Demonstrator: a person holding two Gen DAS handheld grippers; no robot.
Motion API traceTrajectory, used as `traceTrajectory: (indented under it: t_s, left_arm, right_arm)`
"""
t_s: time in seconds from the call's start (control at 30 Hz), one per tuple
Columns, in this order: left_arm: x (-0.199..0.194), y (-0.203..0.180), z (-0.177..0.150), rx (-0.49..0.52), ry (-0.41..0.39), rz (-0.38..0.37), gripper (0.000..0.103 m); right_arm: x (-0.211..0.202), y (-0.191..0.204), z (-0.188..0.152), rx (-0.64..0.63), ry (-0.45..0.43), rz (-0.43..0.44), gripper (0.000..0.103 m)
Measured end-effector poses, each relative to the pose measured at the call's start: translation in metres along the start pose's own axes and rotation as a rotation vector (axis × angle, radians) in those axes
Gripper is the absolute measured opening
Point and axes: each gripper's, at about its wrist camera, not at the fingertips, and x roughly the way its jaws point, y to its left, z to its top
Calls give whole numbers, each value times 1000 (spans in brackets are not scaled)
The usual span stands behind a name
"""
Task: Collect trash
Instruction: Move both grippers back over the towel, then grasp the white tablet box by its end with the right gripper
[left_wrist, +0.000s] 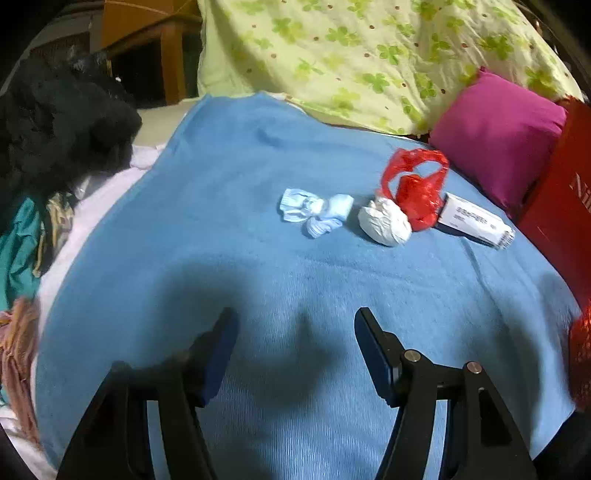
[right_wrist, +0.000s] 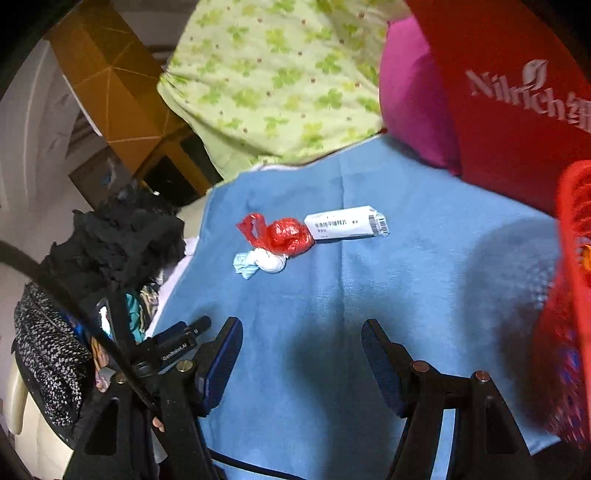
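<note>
Now both hand-held grippers (left_wrist: 295, 354) (right_wrist: 301, 360) open, empty, w/ trash (left_wrist: 386, 219) ahead.

The blue blanket (left_wrist: 229, 206) is soft matt cloth with a fine woven rib. The red bag (left_wrist: 417, 192) is thin, shiny, crinkled plastic. The white wad (left_wrist: 386, 223) looks like crumpled paper. The small box (right_wrist: 347, 224) is smooth printed cardboard. The red basket (right_wrist: 570, 295) is plastic mesh.
</note>
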Motion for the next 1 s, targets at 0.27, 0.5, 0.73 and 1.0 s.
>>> traceTrajectory:
  t_s: [0.27, 0.5, 0.73, 1.0]
  left_arm:
    - [22, -9, 24, 14, -14, -65, 66]
    - [36, 0, 43, -55, -22, -98, 66]
    - [40, 6, 46, -76, -24, -108, 66]
    - [42, 6, 48, -80, -20, -128, 66]
  right_arm:
    - [69, -25, 60, 205, 56, 31, 71]
    - [132, -56, 109, 462, 135, 39, 71]
    - [179, -81, 125, 710, 216, 8, 71]
    - [213, -103, 113, 904, 290, -55, 71]
